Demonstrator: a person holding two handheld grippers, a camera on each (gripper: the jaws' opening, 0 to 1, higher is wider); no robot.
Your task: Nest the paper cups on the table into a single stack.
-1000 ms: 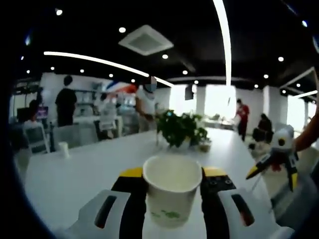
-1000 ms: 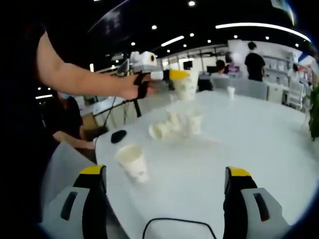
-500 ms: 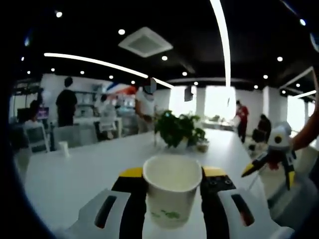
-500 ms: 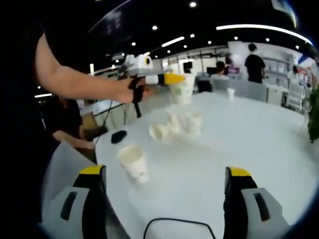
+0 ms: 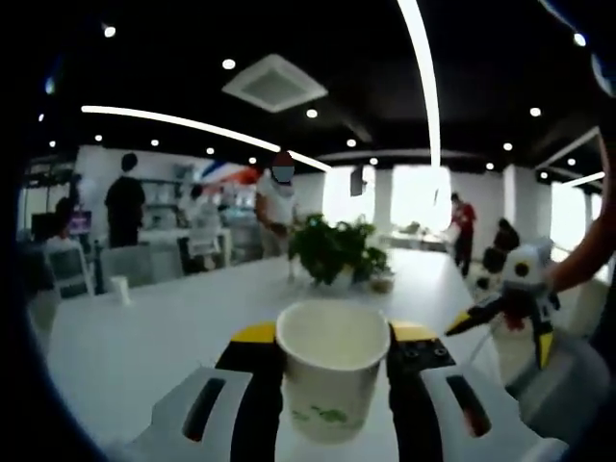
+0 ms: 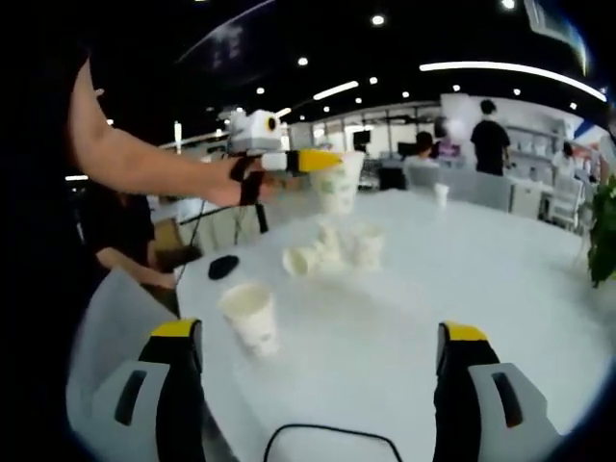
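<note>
My left gripper (image 5: pixel 333 339) is shut on a white paper cup (image 5: pixel 332 373) with a green print, held upright with its mouth open. In the right gripper view that same gripper (image 6: pixel 318 162) holds the cup (image 6: pixel 336 184) in the air above the table's far side. My right gripper (image 6: pixel 322 337) stands open over the white table (image 6: pixel 462 289), nothing between its jaws. An upright cup (image 6: pixel 246 318) stands close to the left jaw. Further off lies a cluster of several cups (image 6: pixel 337 248), some tipped over. In the left gripper view the right gripper (image 5: pixel 510 294) shows at the right.
A potted plant (image 5: pixel 332 250) stands on the table. One more small cup (image 5: pixel 119 288) sits far off at the left. A dark mouse-like object (image 6: pixel 223 267) lies by the table's edge. People stand and sit around the room. A person's arm (image 6: pixel 144 159) reaches across.
The left gripper with its cup has drifted a little left and down in the right gripper view. In the left gripper view the right gripper has shifted slightly left. The cups on the table have not moved.
</note>
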